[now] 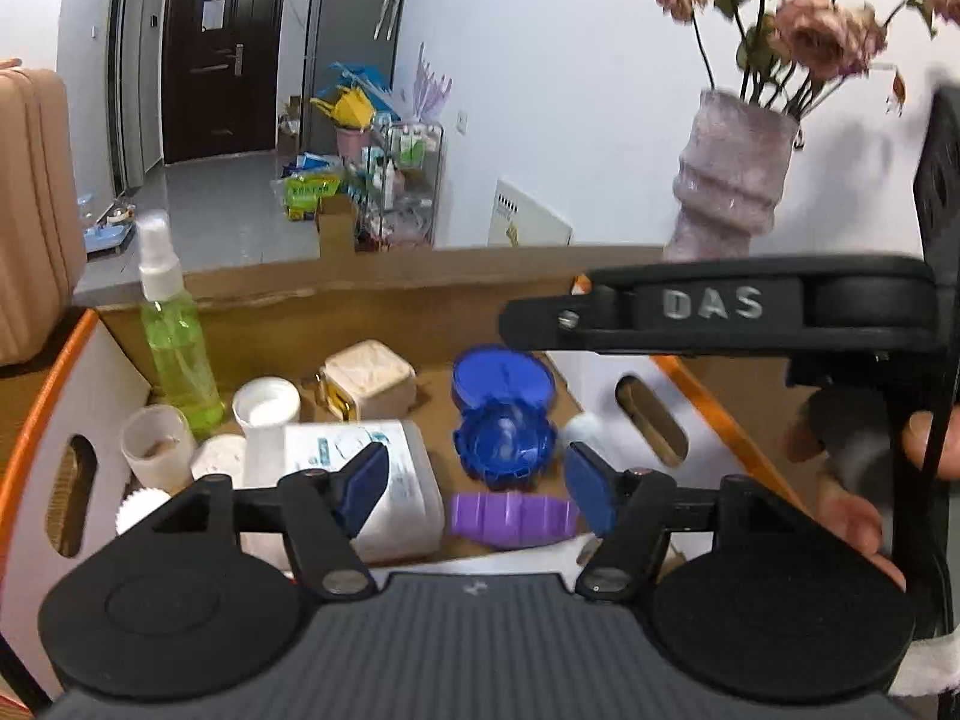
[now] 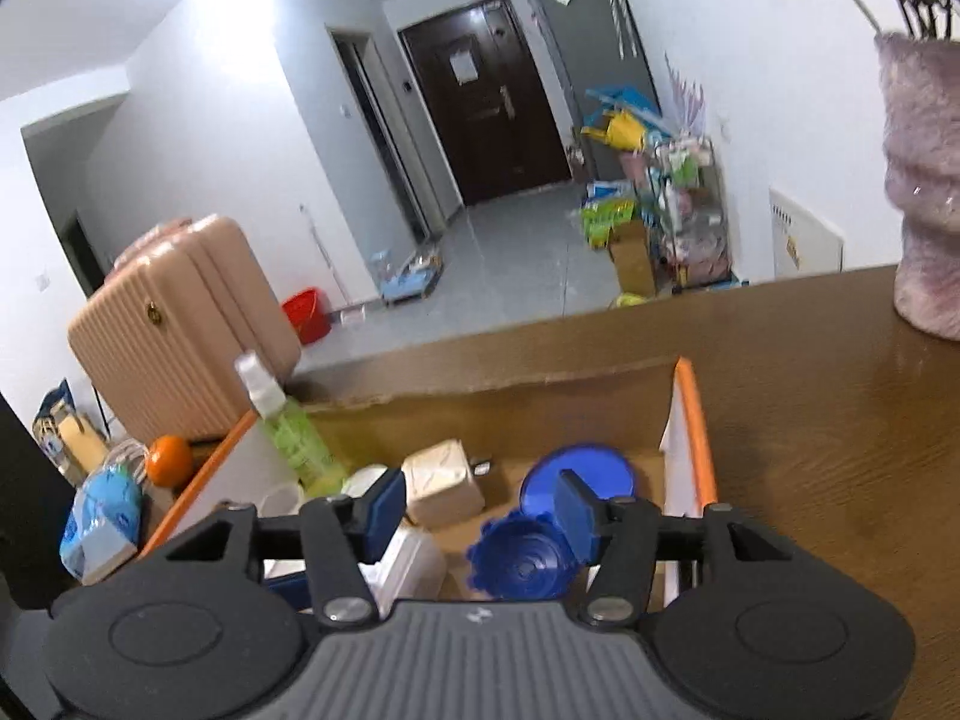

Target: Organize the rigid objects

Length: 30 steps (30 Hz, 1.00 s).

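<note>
We held both tools above the cardboard box that stood on the brown desk. The left hand-held gripper had its blue pads spread wide and carried nothing; it hovered over the things inside the box. The right hand-held gripper was also spread and empty, and in its own view it hung over the right part of the box.

Many rigid things were already lying in the box. We could see the green spray bottle standing upright in the far left corner, a white bottle lying on its side near the front, and some small white jars beside it. A beige block-shaped thing lay near the middle. To the right of it, the blue round container lay open with its lid just behind it. A purple ribbed thing rested close to the front wall.

From this we judged that the task was well advanced, perhaps close to the end. Outside the box, in the right view, an orange fruit and a blue-and-white packet lay to the left, but we could not tell if they belonged to the task. A pink vase with dried flowers stood on the desk, well apart from the box.
</note>
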### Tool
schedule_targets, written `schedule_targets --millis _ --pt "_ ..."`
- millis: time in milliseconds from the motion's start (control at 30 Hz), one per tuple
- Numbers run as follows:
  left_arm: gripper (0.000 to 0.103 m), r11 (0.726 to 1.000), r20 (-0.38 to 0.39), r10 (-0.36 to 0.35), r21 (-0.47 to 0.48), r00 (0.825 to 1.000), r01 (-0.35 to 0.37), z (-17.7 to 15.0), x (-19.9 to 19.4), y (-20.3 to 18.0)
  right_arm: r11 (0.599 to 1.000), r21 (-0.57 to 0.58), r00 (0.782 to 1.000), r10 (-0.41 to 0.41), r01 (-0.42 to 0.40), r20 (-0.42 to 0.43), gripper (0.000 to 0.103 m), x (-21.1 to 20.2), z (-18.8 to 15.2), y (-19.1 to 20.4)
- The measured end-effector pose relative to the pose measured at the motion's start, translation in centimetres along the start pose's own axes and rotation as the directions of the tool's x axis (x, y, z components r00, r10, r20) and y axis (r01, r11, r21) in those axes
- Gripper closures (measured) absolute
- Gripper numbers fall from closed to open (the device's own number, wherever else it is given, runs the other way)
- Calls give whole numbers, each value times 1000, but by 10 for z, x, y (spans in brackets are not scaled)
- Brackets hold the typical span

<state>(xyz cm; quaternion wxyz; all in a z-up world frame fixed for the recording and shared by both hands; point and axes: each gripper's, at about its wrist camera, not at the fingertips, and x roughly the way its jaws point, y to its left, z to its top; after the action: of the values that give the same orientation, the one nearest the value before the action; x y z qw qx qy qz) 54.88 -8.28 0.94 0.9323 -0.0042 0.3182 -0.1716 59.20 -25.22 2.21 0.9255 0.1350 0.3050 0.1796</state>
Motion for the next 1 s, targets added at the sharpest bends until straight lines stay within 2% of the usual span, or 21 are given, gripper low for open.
schedule_targets --millis 167,267,367,433,500,600,667,700,767,833,1000 --pt "32 1000 46 29 7 999 -30 5 -21 3 1000 1 999 -21 21 25 46 -10 5 0" --pt "30 999 65 45 1 997 -45 2 -39 8 997 -53 998 -51 54 46 45 -25 2 12" --pt "30 992 65 122 9 990 -122 -2 -57 14 994 -76 994 -78 83 75 38 -44 -5 21" --pt "30 980 70 199 11 977 -200 -6 -73 17 993 -73 994 -92 97 66 36 -53 -11 24" --pt "29 973 93 230 -1 969 -231 -10 -95 23 986 -92 989 -131 136 66 36 -64 -19 29" --pt "16 965 171 261 -33 950 -259 -22 -134 27 972 -129 976 -180 195 121 23 -93 -31 42" --pt "2 954 265 296 -28 918 -300 -36 -158 23 957 -166 960 -204 236 192 13 -117 -42 54" --pt "1 948 311 308 -21 899 -318 -45 -170 20 945 -196 948 -214 262 236 10 -130 -50 62" --pt "0 942 358 313 -1 880 -335 -58 -188 15 920 -261 931 -211 292 299 2 -150 -67 75" --pt "0 943 371 312 -6 875 -334 -69 -205 12 910 -292 928 -198 293 315 2 -166 -83 84" --pt "0 950 402 299 -46 865 -308 -102 -245 6 929 -258 924 -168 265 343 2 -201 -121 100"
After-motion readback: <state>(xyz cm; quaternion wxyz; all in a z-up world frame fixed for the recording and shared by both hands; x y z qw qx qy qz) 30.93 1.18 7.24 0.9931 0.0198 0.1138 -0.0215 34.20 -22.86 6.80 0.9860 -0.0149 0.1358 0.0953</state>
